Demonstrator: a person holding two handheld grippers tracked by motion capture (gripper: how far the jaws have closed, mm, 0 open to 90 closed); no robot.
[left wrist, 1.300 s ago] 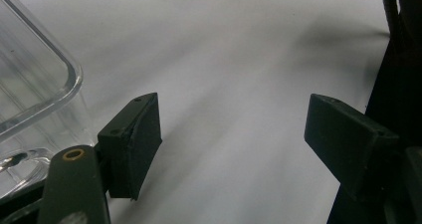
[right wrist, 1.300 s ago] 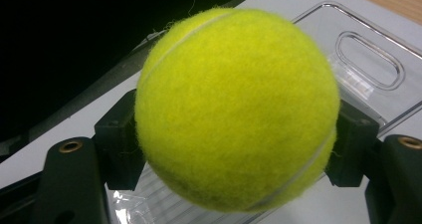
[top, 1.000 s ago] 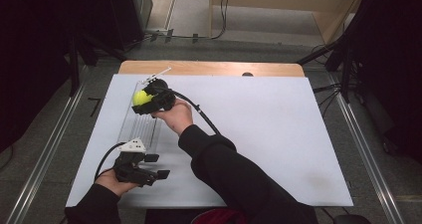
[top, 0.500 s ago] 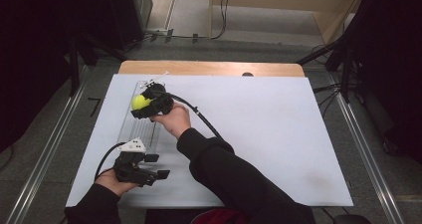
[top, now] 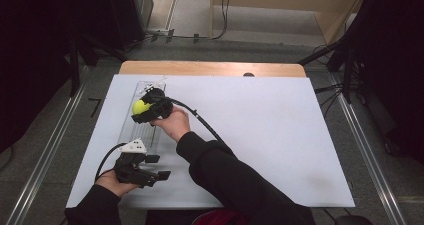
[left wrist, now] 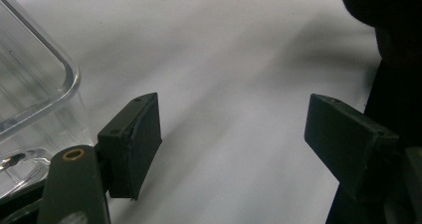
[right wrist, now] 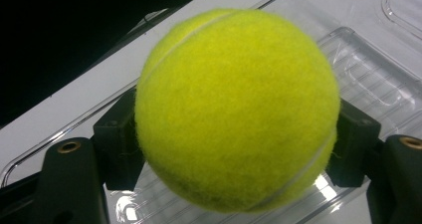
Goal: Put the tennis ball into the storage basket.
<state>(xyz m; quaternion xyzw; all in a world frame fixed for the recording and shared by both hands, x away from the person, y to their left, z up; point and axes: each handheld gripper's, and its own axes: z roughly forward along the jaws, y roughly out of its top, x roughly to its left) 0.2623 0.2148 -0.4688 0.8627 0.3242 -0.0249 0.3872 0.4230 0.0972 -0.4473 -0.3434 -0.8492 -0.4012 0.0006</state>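
A yellow tennis ball [top: 140,106] [right wrist: 234,109] is clamped between the jaws of my right gripper [top: 146,110] [right wrist: 234,139], which is shut on it. The ball hangs just above a long clear plastic tray [top: 131,130] [right wrist: 368,74] lying at the left of the table. My left gripper [top: 157,167] [left wrist: 234,129] rests near the front left corner, by the near end of the tray [left wrist: 35,84]. Its jaws stand wide open with nothing between them, and they point right across the white sheet.
A white sheet [top: 270,125] covers the table, with a strip of bare wood [top: 210,68] along the far edge. The right gripper's black cable [top: 202,122] trails over the sheet beside the sleeve. Dark stands and cables line the floor around the table.
My right gripper has carried the ball a little nearer to the person and lower over the tray. The left gripper has stayed put.
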